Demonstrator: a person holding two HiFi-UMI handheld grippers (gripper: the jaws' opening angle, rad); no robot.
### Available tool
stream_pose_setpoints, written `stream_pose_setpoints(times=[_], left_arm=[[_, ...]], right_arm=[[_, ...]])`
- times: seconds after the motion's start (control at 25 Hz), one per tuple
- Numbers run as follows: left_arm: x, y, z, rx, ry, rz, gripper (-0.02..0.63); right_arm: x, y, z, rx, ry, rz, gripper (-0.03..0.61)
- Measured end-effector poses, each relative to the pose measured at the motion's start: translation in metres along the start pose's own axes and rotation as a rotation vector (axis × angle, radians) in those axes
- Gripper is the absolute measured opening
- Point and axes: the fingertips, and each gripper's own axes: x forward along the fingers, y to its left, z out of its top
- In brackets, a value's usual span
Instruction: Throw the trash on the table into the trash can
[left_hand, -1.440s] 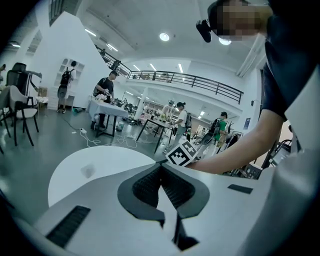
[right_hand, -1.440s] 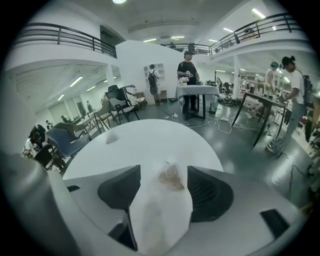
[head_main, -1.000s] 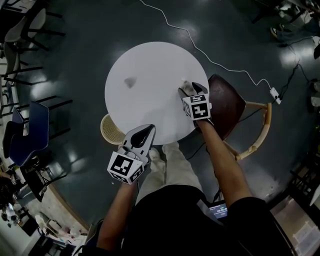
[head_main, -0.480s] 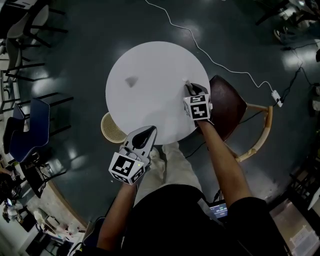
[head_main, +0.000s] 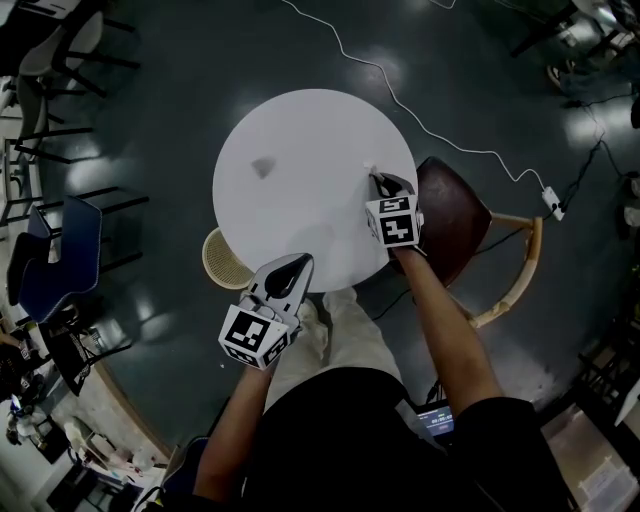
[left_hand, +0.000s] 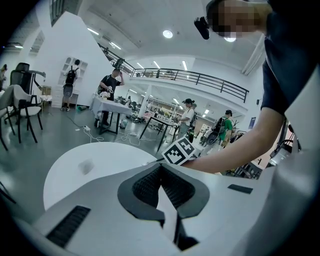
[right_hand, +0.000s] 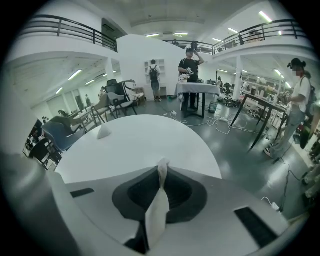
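My right gripper (head_main: 383, 187) is at the right edge of the round white table (head_main: 300, 130). Its jaws are closing, and a piece of white tissue (right_hand: 157, 212) is pinched between them with its tip sticking up past the fingertips. A second crumpled scrap (head_main: 262, 166) lies on the left part of the table; the same scrap (right_hand: 104, 131) also shows in the right gripper view. My left gripper (head_main: 290, 270) hovers at the table's near edge, shut and empty. A woven trash can (head_main: 222, 262) stands on the floor, partly under the table's near-left edge.
A brown wooden chair (head_main: 455, 215) stands against the table's right side. A white cable (head_main: 420, 115) runs across the dark floor to a power strip (head_main: 549, 189). A blue chair (head_main: 60, 260) and black chairs (head_main: 45, 60) stand at the left. People work at distant tables (right_hand: 192, 92).
The right gripper's jaws have shut on the tissue at the table's right edge. The left gripper has stayed in place.
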Motion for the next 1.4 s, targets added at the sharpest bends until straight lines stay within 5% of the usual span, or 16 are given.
stream_pose_setpoints(times=[0.6,1.4], left_arm=[[-0.010,0.002,0.011,0.011,-0.027,0.043,0.015],[-0.054,0.046,0.033,0.001,-0.126,0.165,0.015]], right_arm=[[-0.039,0.011,0.020,-0.025,-0.076,0.042,0.031],[-0.106,0.132,0.096,-0.154,-0.280,0.228,0.031]])
